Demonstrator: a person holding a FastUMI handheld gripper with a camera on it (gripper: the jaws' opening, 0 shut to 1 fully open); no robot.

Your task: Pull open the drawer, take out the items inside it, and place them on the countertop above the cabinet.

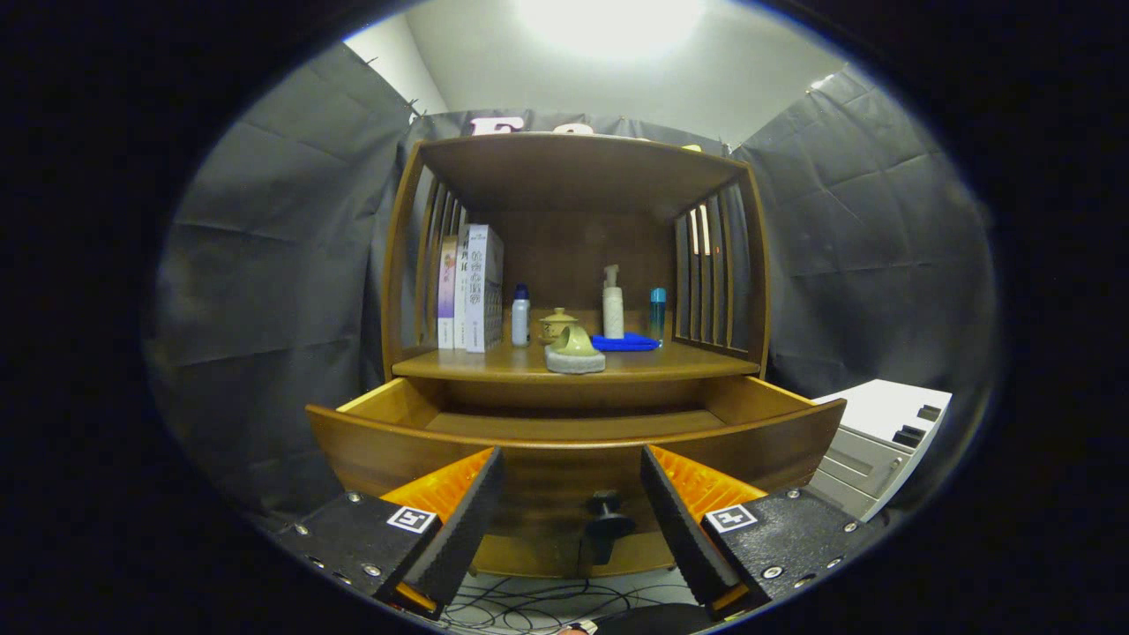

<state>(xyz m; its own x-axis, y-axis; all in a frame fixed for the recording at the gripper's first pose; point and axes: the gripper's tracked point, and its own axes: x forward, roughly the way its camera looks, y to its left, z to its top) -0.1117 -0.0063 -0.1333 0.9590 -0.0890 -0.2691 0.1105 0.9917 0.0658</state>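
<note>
1. The tool (pixel 571 511) is nearest to me, its fingers spread wide and holding nothing. The drawer's dark knob (pixel 607 522) sits between them, closer to the right finger, and neither finger touches it.

2. Below the fingers, loose cables (pixel 538 604) trail across the floor in front of the cabinet.

3. Just beyond the fingertips is the drawer (pixel 573 432), already pulled well out of the cabinet. From this low angle only its front panel, side walls and a strip of the far inner wall can be seen, so I cannot tell what lies inside.

4. Above the drawer is the desk (pixel 459 363). A pale ceramic piece (pixel 574 353) stands near the middle of its front edge. Further back are books (pixel 472 289) at the left rear corner, a small white bottle (pixel 520 316), a lidded jar (pixel 557 324), a pump bottle (pixel 613 302), a blue cloth (pixel 624 342) and a teal bottle (pixel 658 313) toward the right rear.

5. My reading: the pull looks finished and the taking-out step comes next. That calls for raising the tool over the drawer's front edge, tipping it down to see the contents, then closing on one item.
</note>
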